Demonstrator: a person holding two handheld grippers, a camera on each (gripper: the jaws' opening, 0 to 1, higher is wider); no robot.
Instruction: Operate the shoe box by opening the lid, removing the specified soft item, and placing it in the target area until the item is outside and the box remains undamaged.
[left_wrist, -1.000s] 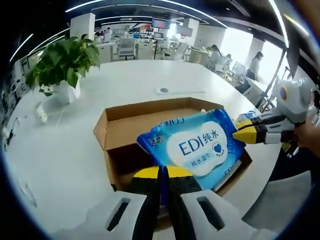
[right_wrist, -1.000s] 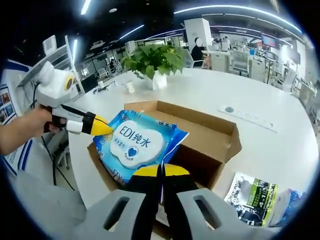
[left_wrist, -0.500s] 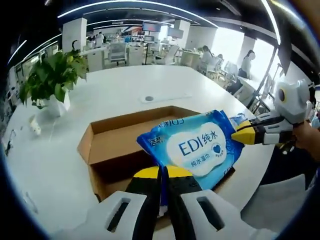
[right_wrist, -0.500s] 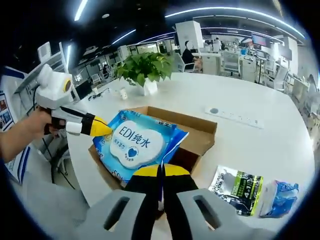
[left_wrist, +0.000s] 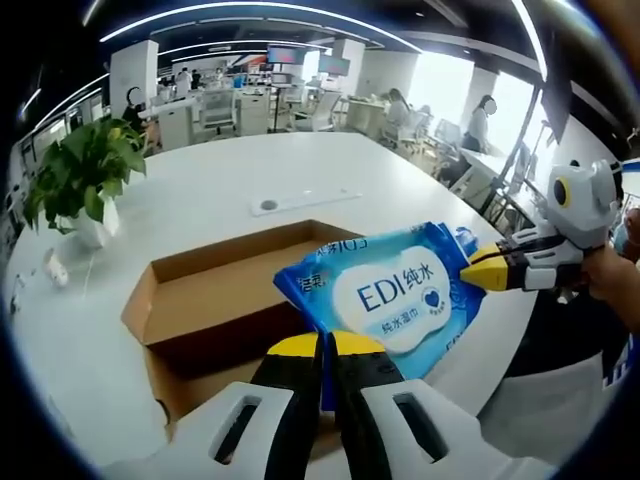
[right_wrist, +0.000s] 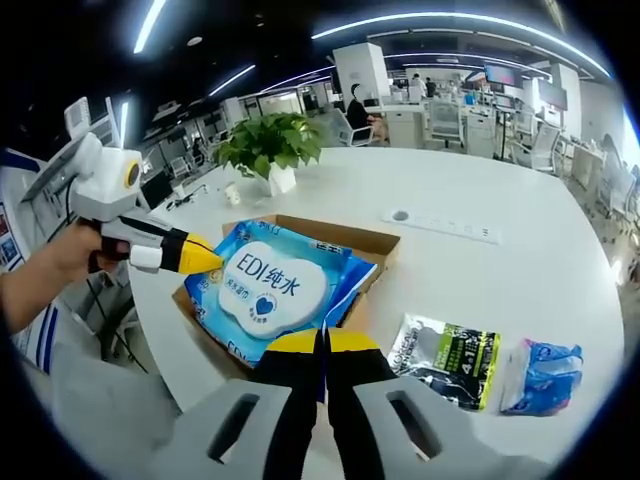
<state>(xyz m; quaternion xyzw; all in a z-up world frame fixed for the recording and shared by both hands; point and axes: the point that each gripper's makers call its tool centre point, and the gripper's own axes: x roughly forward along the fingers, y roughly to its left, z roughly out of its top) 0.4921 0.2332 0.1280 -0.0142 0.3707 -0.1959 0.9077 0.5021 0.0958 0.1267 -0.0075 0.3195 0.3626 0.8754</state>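
Nearest in the left gripper view, the left tool (left_wrist: 327, 352) has its jaws pressed together on the near edge of the blue wet-wipe pack (left_wrist: 385, 292), and in the right gripper view the right tool (right_wrist: 322, 350) is likewise clamped on its own near edge of that pack (right_wrist: 268, 288). Each tool enters the other's view from the side, its yellow tip meeting the pack's edge. So the pack hangs in the air between the two tools, label up, its long axis running from one tool to the other, neither hand nearer.

Below and just beyond it sits the open cardboard shoe box (left_wrist: 205, 290) on the white worktop (left_wrist: 200, 195), flaps up and looking sound. In the right gripper view, two other packets (right_wrist: 447, 352) lie on the worktop right of the box (right_wrist: 345, 236), well apart from it. A carry sideways toward bare worktop probably comes next. Farther off stands a potted plant (right_wrist: 265, 148).
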